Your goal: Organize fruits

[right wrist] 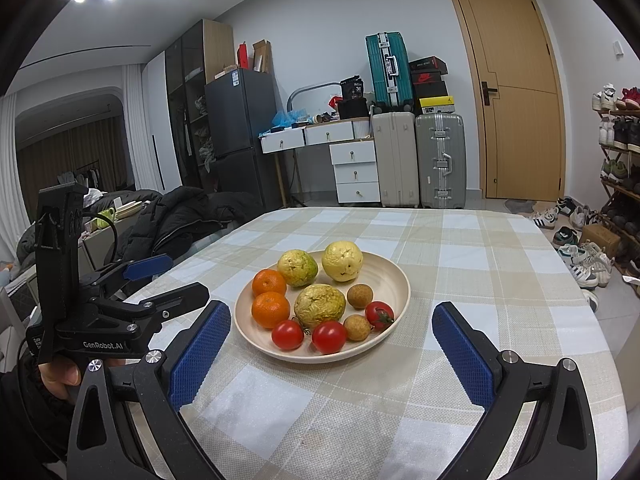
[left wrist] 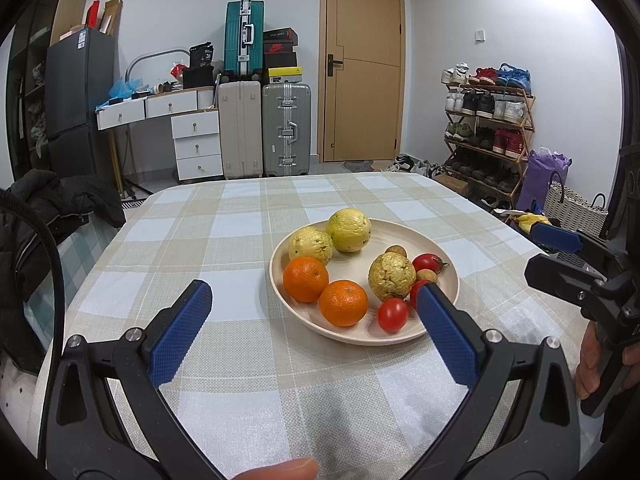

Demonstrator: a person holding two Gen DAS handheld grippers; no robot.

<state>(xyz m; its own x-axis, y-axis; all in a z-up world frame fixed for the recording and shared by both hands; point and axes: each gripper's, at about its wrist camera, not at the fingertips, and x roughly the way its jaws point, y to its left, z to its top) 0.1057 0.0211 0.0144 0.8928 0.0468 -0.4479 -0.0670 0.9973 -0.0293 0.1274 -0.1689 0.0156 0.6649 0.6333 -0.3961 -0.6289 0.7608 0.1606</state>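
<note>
A cream plate [left wrist: 360, 336] [right wrist: 400, 276] stands on the checked tablecloth [left wrist: 240, 240] [right wrist: 480, 280]. It holds two oranges [left wrist: 305, 279] [right wrist: 271, 309], three yellow-green guavas [left wrist: 349, 229] [right wrist: 319, 305], three red tomatoes [left wrist: 393, 314] [right wrist: 329, 337] and two small brown longans [left wrist: 396, 251] [right wrist: 359, 295]. My left gripper [left wrist: 313, 290] [right wrist: 180, 276] is open, just short of the plate's near-left side, and its right finger hides part of one tomato. My right gripper [right wrist: 330, 313] [left wrist: 540, 252] is open too, facing the plate from the near right, with nothing between its blue pads.
A black jacket [left wrist: 40, 208] [right wrist: 188, 208] lies off the table's left edge. Suitcases [left wrist: 286, 128], a white drawer desk [left wrist: 196, 136] and a door [left wrist: 360, 64] stand behind. A shoe rack [left wrist: 488, 132] is at the right. Hands [left wrist: 592, 360] [right wrist: 60, 376] grip both tools.
</note>
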